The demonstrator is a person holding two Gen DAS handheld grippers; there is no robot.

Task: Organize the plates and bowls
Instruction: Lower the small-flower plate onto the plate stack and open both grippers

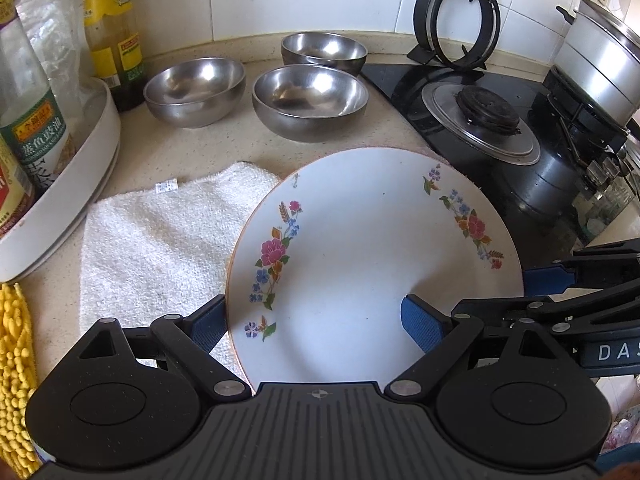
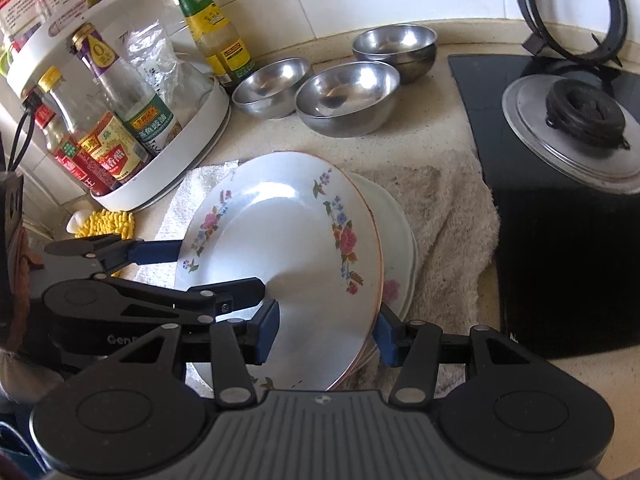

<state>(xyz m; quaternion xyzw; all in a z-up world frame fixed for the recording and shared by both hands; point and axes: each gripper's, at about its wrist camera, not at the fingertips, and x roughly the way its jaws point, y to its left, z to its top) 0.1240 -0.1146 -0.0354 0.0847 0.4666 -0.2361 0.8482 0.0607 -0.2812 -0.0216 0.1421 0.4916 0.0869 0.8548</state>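
A white plate (image 1: 372, 264) with pink and blue flowers is tilting over a stack of plates (image 2: 396, 248) on the counter (image 1: 224, 148); both grippers, left (image 1: 318, 326) and right (image 2: 328, 330), are straddling its rim, jaws apart, neither visibly pinching

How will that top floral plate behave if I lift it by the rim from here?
The floral plate looks like glazed ceramic: probably stiff, fairly heavy and breakable. Its glossy surface may slip between the blue fingers. It sits tilted on another plate over a towel, so it may slide or clatter.
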